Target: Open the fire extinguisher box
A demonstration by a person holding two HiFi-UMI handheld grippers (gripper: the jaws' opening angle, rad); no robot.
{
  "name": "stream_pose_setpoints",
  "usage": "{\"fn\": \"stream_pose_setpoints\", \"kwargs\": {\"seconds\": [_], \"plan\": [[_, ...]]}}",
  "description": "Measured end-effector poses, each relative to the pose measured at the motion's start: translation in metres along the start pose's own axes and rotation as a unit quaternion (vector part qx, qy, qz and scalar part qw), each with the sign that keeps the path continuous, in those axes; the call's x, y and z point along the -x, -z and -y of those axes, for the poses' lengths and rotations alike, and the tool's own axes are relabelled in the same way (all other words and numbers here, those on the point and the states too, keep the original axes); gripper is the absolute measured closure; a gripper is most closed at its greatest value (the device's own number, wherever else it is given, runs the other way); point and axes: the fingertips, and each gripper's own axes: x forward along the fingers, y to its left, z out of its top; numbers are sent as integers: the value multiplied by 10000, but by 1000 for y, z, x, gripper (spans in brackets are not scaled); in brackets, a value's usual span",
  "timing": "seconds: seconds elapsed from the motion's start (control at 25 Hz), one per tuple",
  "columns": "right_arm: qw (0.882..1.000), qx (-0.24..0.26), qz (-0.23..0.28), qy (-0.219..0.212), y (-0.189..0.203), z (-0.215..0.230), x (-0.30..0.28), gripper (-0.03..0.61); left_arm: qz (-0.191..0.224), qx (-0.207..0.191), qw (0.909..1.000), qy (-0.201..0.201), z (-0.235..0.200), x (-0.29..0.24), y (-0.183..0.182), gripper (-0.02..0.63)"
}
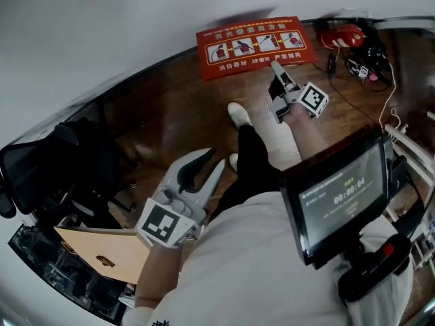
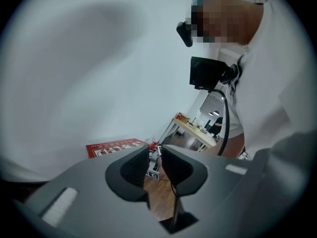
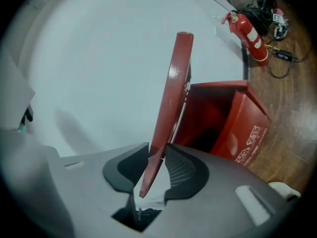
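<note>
The red fire extinguisher box stands on the wooden floor against the white wall. Its lid [image 1: 255, 46], printed with instruction pictures, is swung up. In the right gripper view the lid [image 3: 173, 98] stands almost on edge above the open red box body [image 3: 233, 128]. My right gripper [image 1: 277, 68] is shut on the lid's free edge, which sits between the pads [image 3: 157, 167]. My left gripper [image 1: 207, 163] hangs low and near me, away from the box. Its jaws [image 2: 155, 160] stand a little apart with nothing between them.
A red fire extinguisher [image 1: 342, 36] lies on the floor right of the box, among black cables [image 1: 367, 66]. A black chair [image 1: 47, 168] and a cardboard piece [image 1: 102, 250] are at the left. A chest-mounted screen [image 1: 340, 195] covers the lower right. The person's shoe [image 1: 239, 114] is near the box.
</note>
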Motion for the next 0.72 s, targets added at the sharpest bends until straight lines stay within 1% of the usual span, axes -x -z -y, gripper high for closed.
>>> {"fn": "stream_pose_setpoints", "kwargs": {"seconds": [0.2, 0.36, 0.44, 0.56, 0.72], "plan": [[9994, -20, 160, -311, -23, -42, -19, 477, 70, -85, 9999, 67, 3, -3, -8, 538], [9982, -2, 332, -494, -36, -65, -49, 492, 144, -6, 9999, 15, -14, 5, -13, 538], [9973, 37, 411, -615, -49, -75, -64, 486, 170, 18, 9999, -15, -17, 5, -15, 538], [9958, 109, 464, -780, -68, -88, -81, 474, 219, 22, 9997, -70, -16, 3, -14, 538], [9952, 324, 471, -792, -90, -95, -108, 468, 308, 109, 9994, -150, -22, 6, -15, 538]]}}
